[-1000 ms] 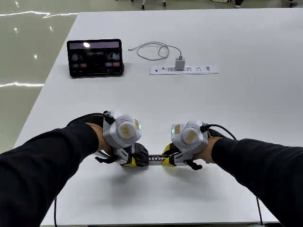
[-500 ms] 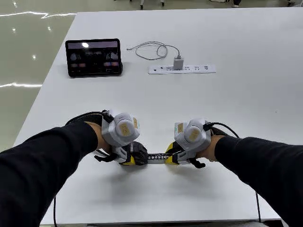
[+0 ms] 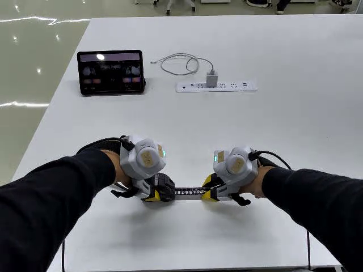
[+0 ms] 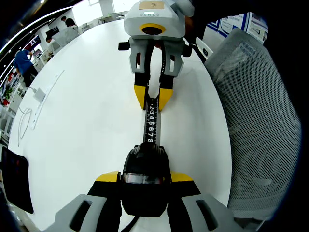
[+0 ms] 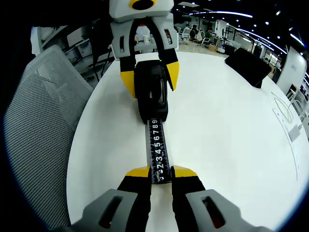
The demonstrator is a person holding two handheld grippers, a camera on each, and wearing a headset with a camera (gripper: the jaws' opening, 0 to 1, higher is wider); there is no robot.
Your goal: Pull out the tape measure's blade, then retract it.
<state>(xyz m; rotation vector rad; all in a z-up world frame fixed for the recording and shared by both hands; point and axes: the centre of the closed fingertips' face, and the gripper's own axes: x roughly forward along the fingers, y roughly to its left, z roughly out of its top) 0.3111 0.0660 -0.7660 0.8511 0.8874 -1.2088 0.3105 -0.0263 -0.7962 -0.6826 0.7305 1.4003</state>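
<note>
White worktop (image 3: 283, 124) lies under us. Our left hand-held gripper (image 4: 145, 176) squeezes the tape measure case (image 4: 145, 162) to steady it; just ahead, our right hand-held gripper (image 5: 161, 173) pinches the blade (image 5: 155, 140) to pull.

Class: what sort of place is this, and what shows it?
Probably an office or lab: a white table with a tablet and power strip, beside a mesh office chair.

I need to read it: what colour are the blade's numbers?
White on a black blade, clearest in the right gripper view.
</note>
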